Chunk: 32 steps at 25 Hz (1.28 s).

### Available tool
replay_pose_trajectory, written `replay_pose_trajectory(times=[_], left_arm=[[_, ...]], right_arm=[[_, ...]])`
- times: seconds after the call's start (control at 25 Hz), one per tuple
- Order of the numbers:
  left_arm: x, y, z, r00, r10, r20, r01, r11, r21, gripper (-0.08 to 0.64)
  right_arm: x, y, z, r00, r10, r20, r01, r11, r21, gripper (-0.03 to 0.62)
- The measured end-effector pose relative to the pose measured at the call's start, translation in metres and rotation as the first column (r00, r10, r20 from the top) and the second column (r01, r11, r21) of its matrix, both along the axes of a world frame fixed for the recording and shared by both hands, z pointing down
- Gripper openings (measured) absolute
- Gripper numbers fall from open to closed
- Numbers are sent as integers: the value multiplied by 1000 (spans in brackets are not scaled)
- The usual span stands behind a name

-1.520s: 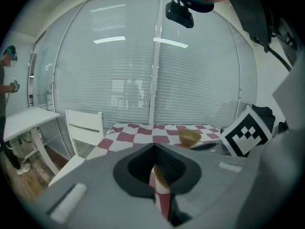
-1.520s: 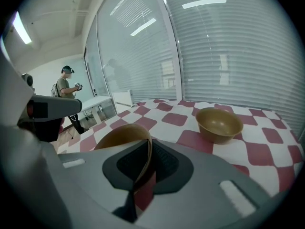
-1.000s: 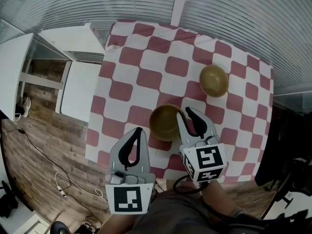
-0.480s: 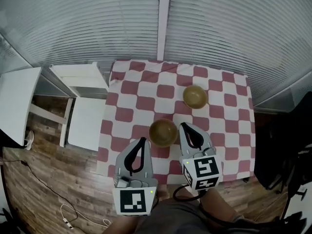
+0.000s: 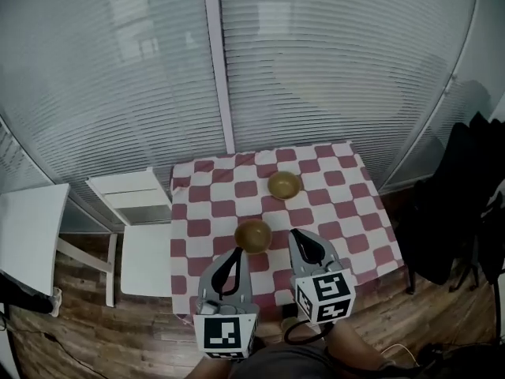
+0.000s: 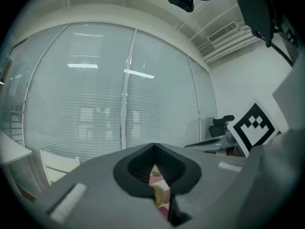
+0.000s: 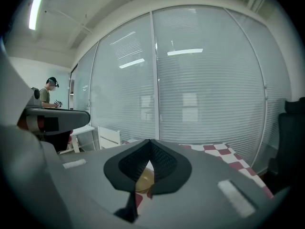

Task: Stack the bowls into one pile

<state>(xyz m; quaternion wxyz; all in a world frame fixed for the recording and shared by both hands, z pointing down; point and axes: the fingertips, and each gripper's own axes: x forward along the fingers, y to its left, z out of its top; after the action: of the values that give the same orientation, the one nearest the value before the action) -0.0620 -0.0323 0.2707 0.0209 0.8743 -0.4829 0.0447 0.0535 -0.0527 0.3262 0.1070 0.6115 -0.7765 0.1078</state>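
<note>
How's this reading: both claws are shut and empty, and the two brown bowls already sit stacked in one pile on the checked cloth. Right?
Not stacked. The head view shows the near bowl and the far bowl standing apart on the checked cloth. The rest holds: the left claw and right claw are both shut and empty.

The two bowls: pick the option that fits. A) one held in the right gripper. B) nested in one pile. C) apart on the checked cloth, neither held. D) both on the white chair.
C: the near bowl and far bowl sit apart on the checked cloth; the left gripper and right gripper are shut, empty.
</note>
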Motion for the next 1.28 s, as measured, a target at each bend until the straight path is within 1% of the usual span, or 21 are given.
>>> replay_pose_trajectory(times=[0.08, 0.24, 0.36, 0.48, 0.6, 0.76, 0.92, 1.04, 1.12, 1.2, 1.28], left_arm=[[3, 8, -1, 1000, 23, 4, -23, 1000, -8, 0], [21, 14, -10, 997, 74, -9, -73, 997, 8, 0], [36, 12, -4, 995, 97, -1, -97, 995, 2, 0], [50, -2, 8, 996, 93, 13, -93, 996, -6, 0], [61, -26, 18, 996, 77, 40, -76, 997, -21, 0], [75, -64, 25, 996, 53, 69, -50, 998, -43, 0], [90, -97, 15, 998, 33, 54, -31, 999, -34, 0], [98, -116, 11, 999, 21, 46, -20, 999, -37, 0], [101, -127, 17, 999, 13, 47, -10, 999, -49, 0], [102, -134, 27, 999, 0, 49, 3, 997, -77, 0], [102, -141, 39, 998, -14, 53, 19, 994, -109, 0]], right_arm=[[4, 13, -5, 1000, 23, -6, -23, 1000, 9, 26], [18, 24, -14, 998, 61, -12, -61, 998, 27, 26], [30, 22, -11, 997, 75, -9, -75, 997, 26, 26], [43, 10, 0, 997, 71, 2, -71, 997, 10, 26], [56, -12, 15, 998, 62, 17, -62, 998, -13, 26], [78, -53, 22, 999, 51, 8, -51, 998, -38, 28], [97, -97, 3, 999, 31, 11, -30, 998, -64, 29], [108, -127, -18, 1000, 20, 21, -19, 999, -50, 29], [112, -145, -22, 1000, 15, 22, -14, 999, -38, 29], [114, -158, -9, 1000, 12, 22, -11, 998, -60, 29], [115, -167, 16, 1000, 10, 25, -8, 995, -103, 29]])
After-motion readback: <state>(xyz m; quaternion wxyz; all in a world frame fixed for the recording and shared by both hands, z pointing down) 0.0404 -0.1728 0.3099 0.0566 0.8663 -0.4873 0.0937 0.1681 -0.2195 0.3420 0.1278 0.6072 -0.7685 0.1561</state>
